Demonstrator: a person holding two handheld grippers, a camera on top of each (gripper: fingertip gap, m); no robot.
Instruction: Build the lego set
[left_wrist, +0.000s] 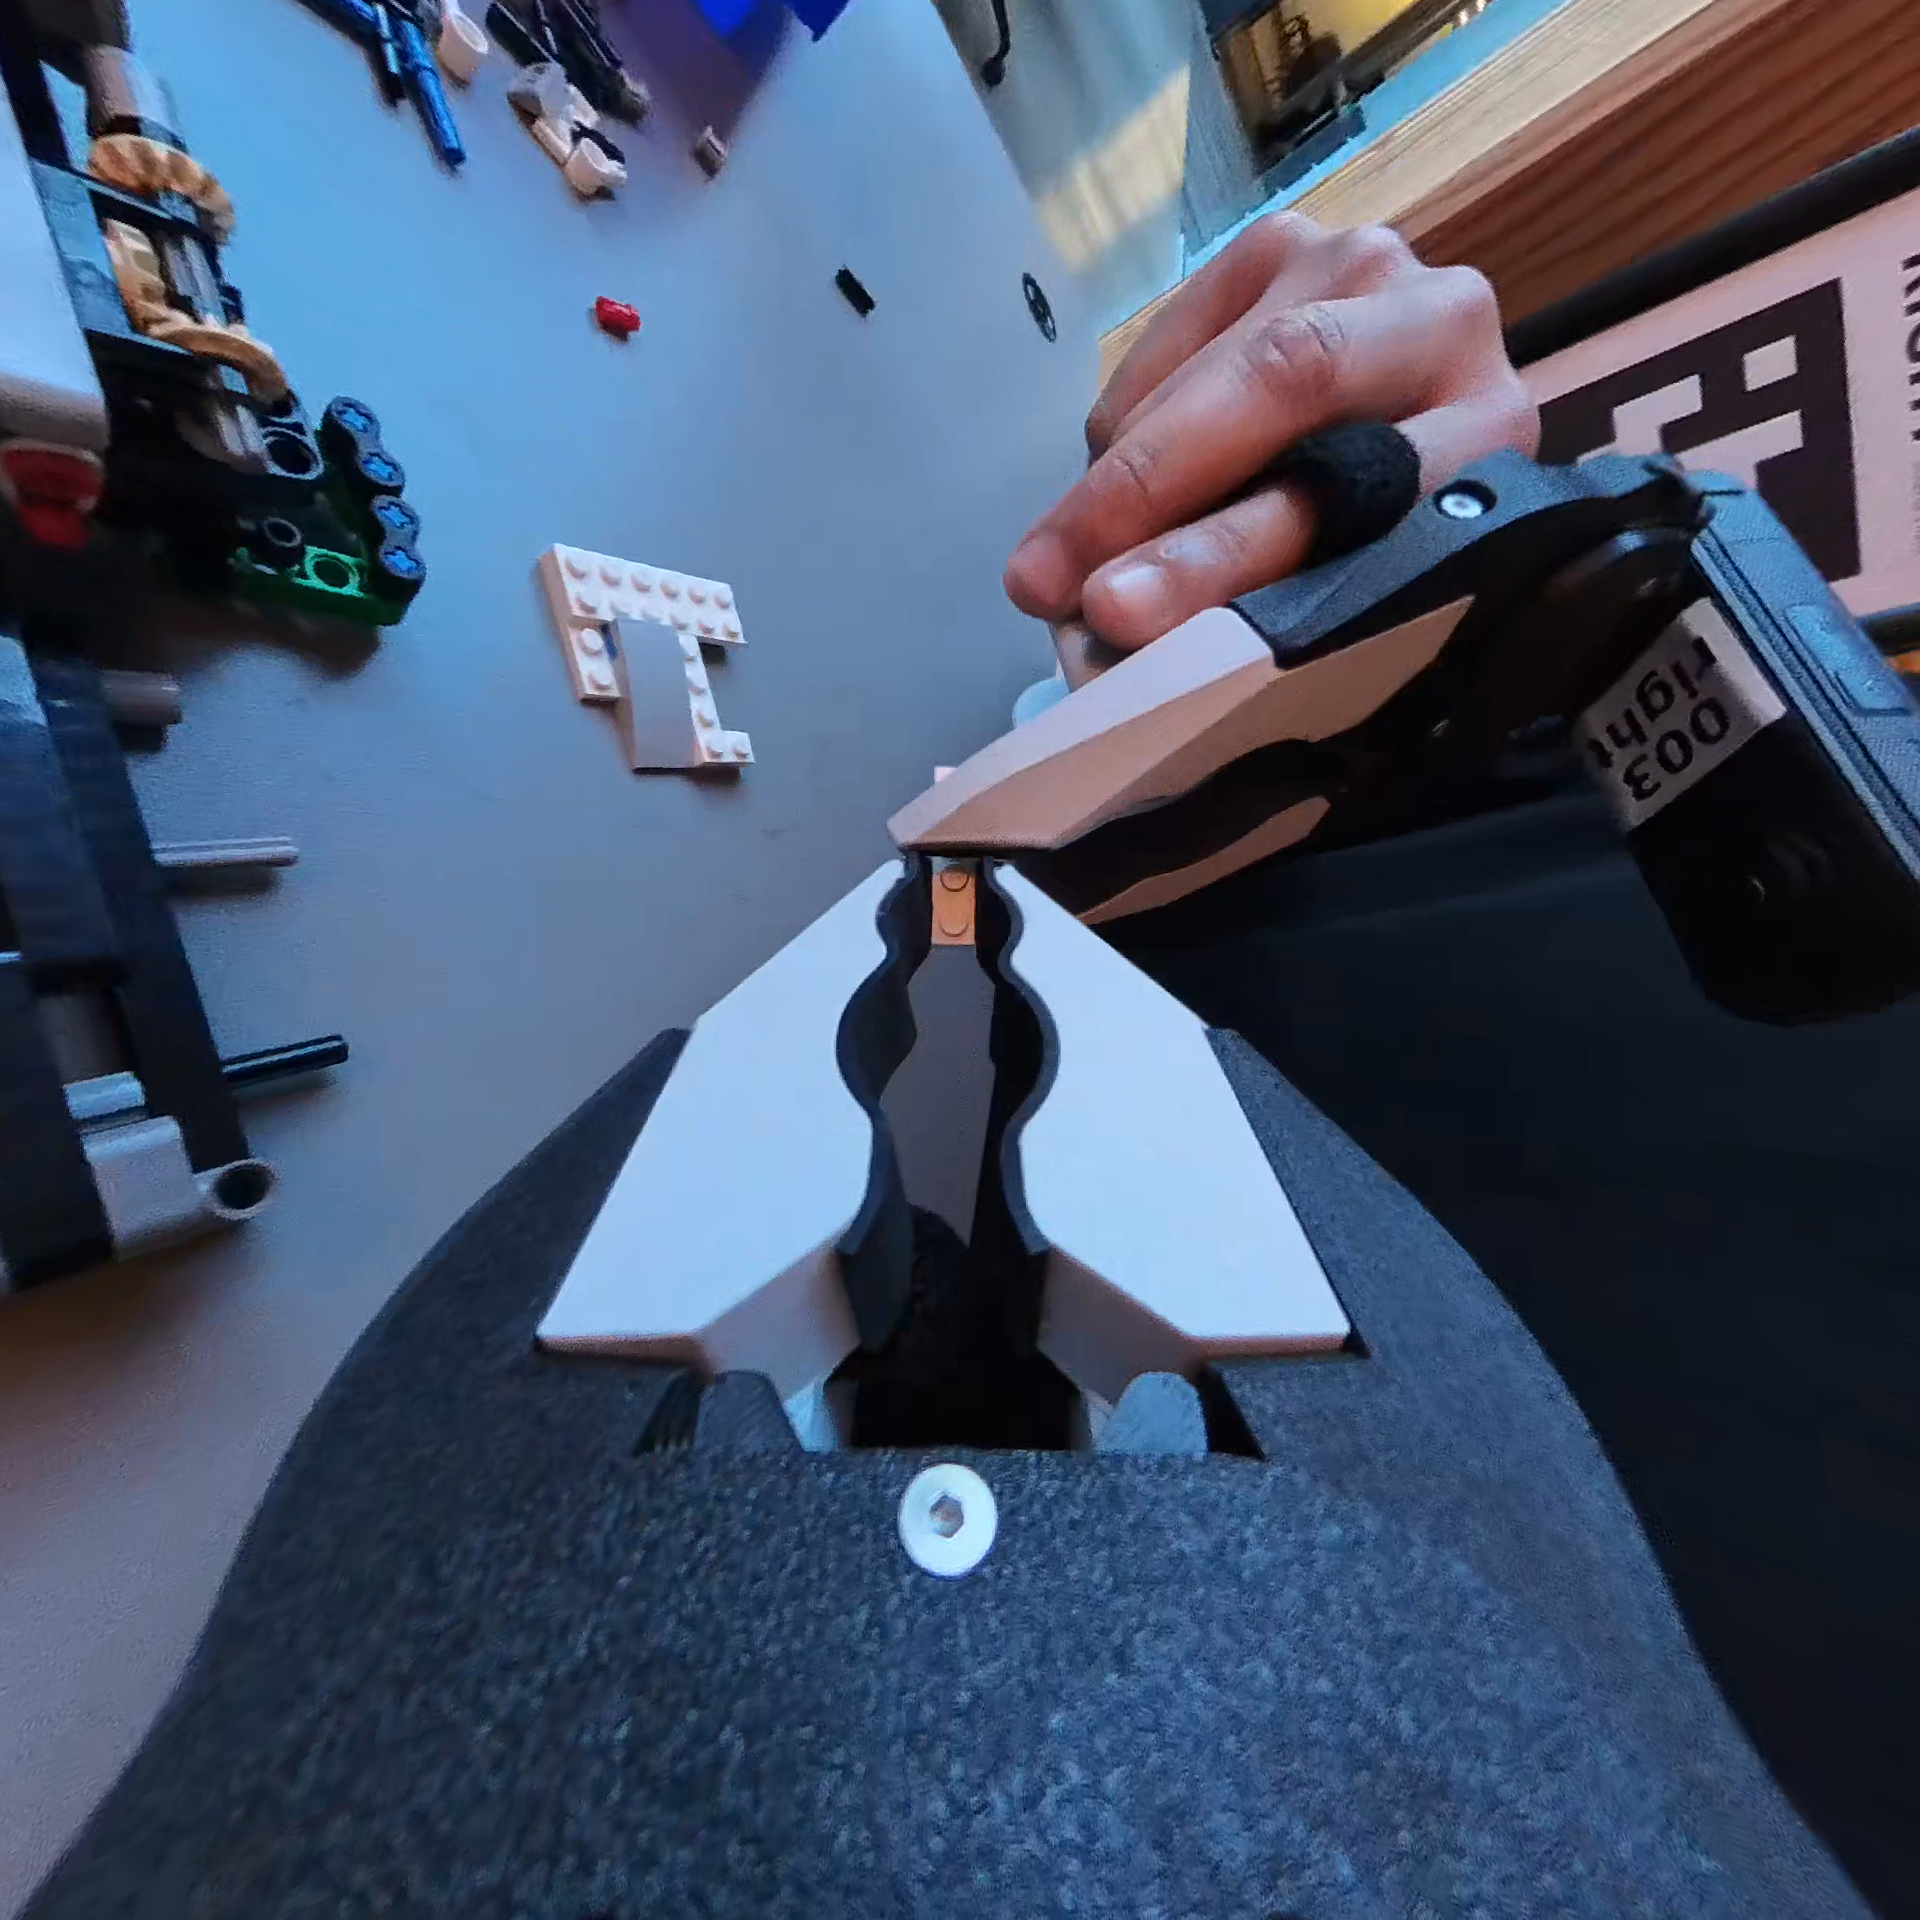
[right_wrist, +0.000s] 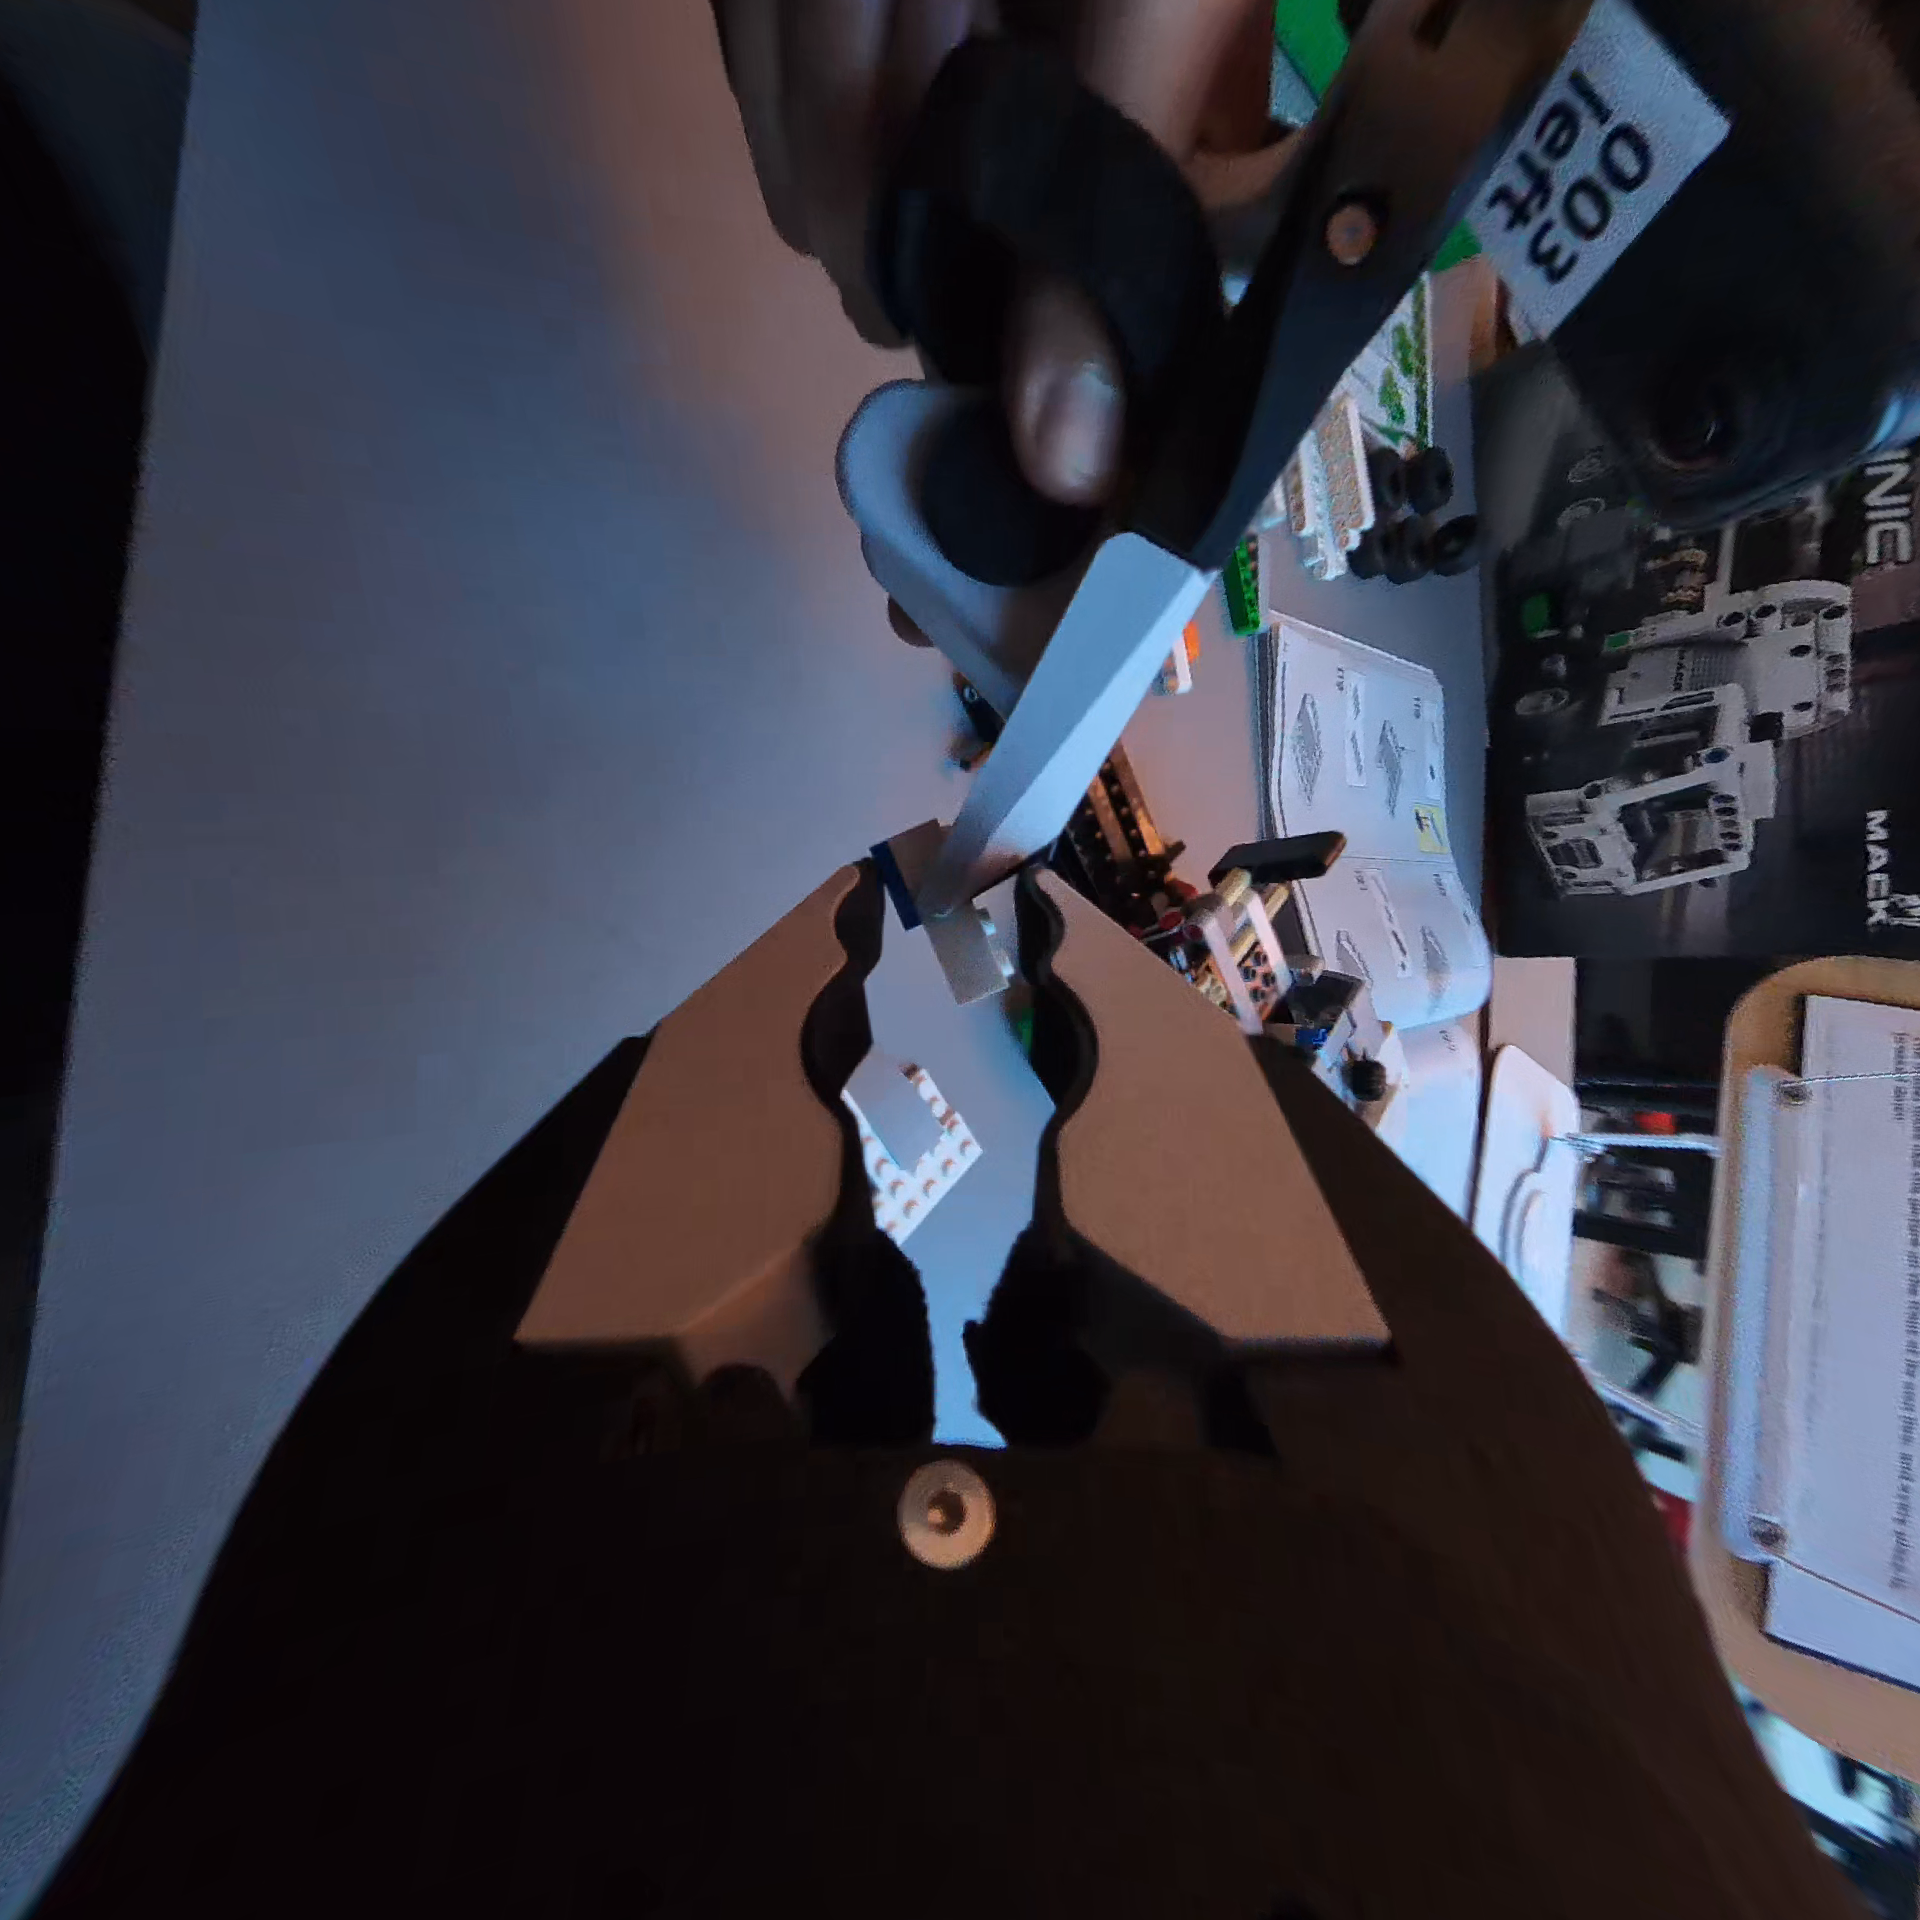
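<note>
The left tongs (left_wrist: 951, 883) are pinched narrow on a small plate (left_wrist: 953, 906), held up off the counter (left_wrist: 831, 499). The right tongs (right_wrist: 951, 894) meet it tip to tip, their jaws a little apart around a blue-and-white piece (right_wrist: 961, 940); whether they actually grip it I cannot tell.

To do this join well, I would keep the left grip firm and still, line the studs up squarely, then press straight along the stud axis; a skewed push would likely twist the plate out of the pinch.

On the pale counter, a white plate assembly (left_wrist: 649, 649) lies far left of the tongs. A dark chassis (left_wrist: 187, 343) runs along the left edge, with a red bit (left_wrist: 616, 315) and black bits beyond. From the right wrist, instruction booklets (right_wrist: 1361, 821) and loose tyres (right_wrist: 1418, 514) lie to the right.
</note>
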